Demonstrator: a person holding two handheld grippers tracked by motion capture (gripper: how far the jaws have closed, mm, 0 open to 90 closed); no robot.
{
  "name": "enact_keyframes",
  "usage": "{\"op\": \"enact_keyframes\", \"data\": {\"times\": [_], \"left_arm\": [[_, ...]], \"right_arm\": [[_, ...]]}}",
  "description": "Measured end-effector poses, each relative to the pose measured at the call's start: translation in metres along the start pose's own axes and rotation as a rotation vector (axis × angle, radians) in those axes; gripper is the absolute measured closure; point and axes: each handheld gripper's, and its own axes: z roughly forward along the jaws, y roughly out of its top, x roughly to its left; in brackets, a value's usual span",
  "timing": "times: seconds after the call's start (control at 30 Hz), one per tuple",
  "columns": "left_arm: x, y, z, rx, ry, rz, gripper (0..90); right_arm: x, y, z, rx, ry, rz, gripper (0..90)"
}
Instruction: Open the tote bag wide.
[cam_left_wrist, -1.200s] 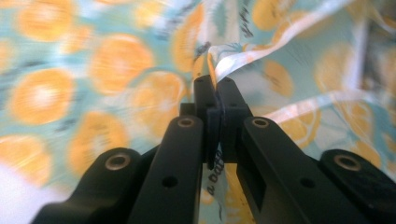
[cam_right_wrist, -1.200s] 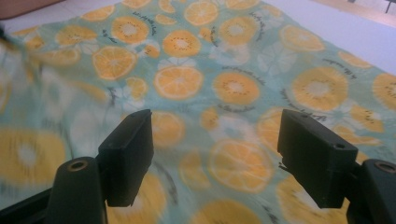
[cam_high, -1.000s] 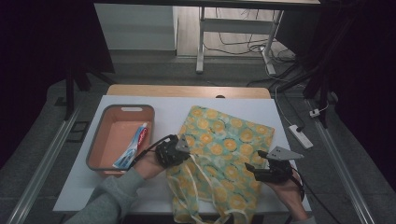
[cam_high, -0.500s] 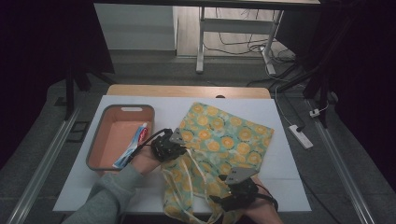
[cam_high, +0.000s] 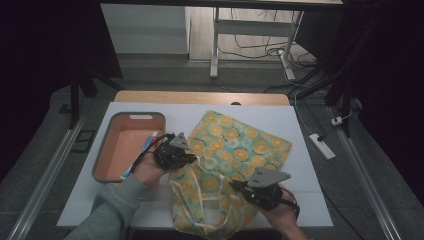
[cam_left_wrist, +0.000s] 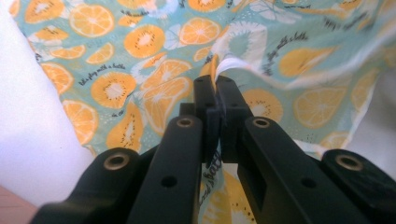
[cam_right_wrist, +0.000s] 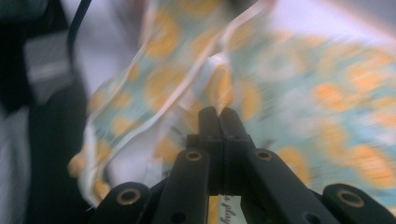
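On the white table (cam_high: 305, 130), the orange-print drawstring bag (cam_high: 235, 150) lies flat across the middle, its open end bunched toward the person's side with the white cord (cam_high: 200, 200) looping loose over it. Left gripper (cam_high: 187, 156) sits at the bag's left edge, just beside the grey-rimmed tray (cam_high: 129, 119); in the left gripper view its fingers (cam_left_wrist: 205, 100) are pressed together, pinching a fold of the fabric where the white lining shows. Right gripper (cam_high: 239, 187) is over the bag's near end, grey plate on top. Its fingers (cam_right_wrist: 208, 122) have just been closing and now pinch fabric at the tips; the print in the right gripper view is motion-blurred, so I can't tell whether cord is caught in the pinch too. Cord runs up-left past those fingers. Tray holds a small red, white and blue item (cam_high: 145, 147) against its right wall; too small to identify. Both hands hold the grippers from the table's near edge.
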Motion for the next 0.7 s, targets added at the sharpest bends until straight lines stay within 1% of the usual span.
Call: {"op": "enact_keyframes", "data": {"times": [0.07, 0.1, 0.13, 0.17, 0.2, 0.23, 0.27, 0.3, 0.33, 0.37, 0.4, 0.43, 0.5, 0.53, 0.57, 0.6, 0.67, 0.7], "left_arm": [[0.003, 0.000, -0.003, -0.018, -0.004, -0.015, 87.9], [0.007, 0.001, -0.006, -0.034, -0.015, -0.031, 87.8], [0.007, 0.001, -0.006, -0.034, -0.015, -0.031, 87.5], [0.009, 0.002, -0.006, -0.049, -0.026, -0.045, 87.2], [0.011, 0.003, -0.005, -0.055, -0.025, -0.051, 87.2], [0.011, 0.004, -0.002, -0.052, -0.013, -0.056, 86.6], [0.011, 0.006, 0.001, -0.037, 0.004, -0.050, 86.6], [0.010, 0.008, 0.006, -0.021, 0.012, -0.046, 85.2], [0.008, 0.010, 0.014, 0.004, 0.018, -0.036, 84.9], [0.008, 0.010, 0.014, 0.004, 0.018, -0.036, 84.5], [0.007, 0.012, 0.018, 0.016, 0.027, -0.027, 83.9], [0.006, 0.013, 0.022, 0.028, 0.034, -0.019, 83.3], [0.005, 0.014, 0.029, 0.041, 0.028, -0.014, 82.4], [0.005, 0.015, 0.032, 0.053, 0.027, -0.013, 82.4], [0.005, 0.015, 0.034, 0.057, 0.025, -0.015, 79.3], [0.004, 0.016, 0.035, 0.053, 0.025, -0.012, 77.3], [0.001, 0.016, 0.035, 0.063, 0.024, -0.002, 70.9], [-0.002, 0.017, 0.032, 0.056, 0.019, 0.010, 66.8]], "right_arm": [[-0.018, 0.002, -0.006, -0.035, -0.027, 0.041, 90.0], [-0.027, 0.002, -0.008, -0.050, -0.046, 0.067, 89.9], [-0.027, 0.002, -0.008, -0.050, -0.046, 0.067, 89.9], [-0.045, -0.002, -0.005, -0.031, -0.089, 0.091, 89.9], [-0.045, -0.002, -0.005, -0.031, -0.089, 0.091, 89.9], [-0.064, -0.008, 0.003, -0.020, -0.105, 0.134, 89.9], [-0.064, -0.008, 0.003, -0.020, -0.105, 0.134, 89.9], [-0.080, -0.015, 0.014, 0.023, -0.142, 0.148, 89.9], [-0.087, -0.019, 0.020, 0.046, -0.153, 0.156, 89.9], [-0.087, -0.019, 0.020, 0.046, -0.153, 0.156, 89.9], [-0.099, -0.030, 0.031, 0.085, -0.141, 0.205, 89.9], [-0.103, -0.035, 0.036, 0.107, -0.144, 0.214, 89.9], [-0.106, -0.045, 0.045, 0.152, -0.143, 0.225, 89.9], [-0.106, -0.045, 0.045, 0.152, -0.143, 0.225, 89.9], [-0.108, -0.053, 0.050, 0.182, -0.134, 0.239, 89.9], [-0.108, -0.056, 0.052, 0.194, -0.133, 0.242, 89.9], [-0.107, -0.058, 0.053, 0.203, -0.130, 0.248, 89.9], [-0.107, -0.059, 0.053, 0.207, -0.128, 0.248, 89.9]]}}
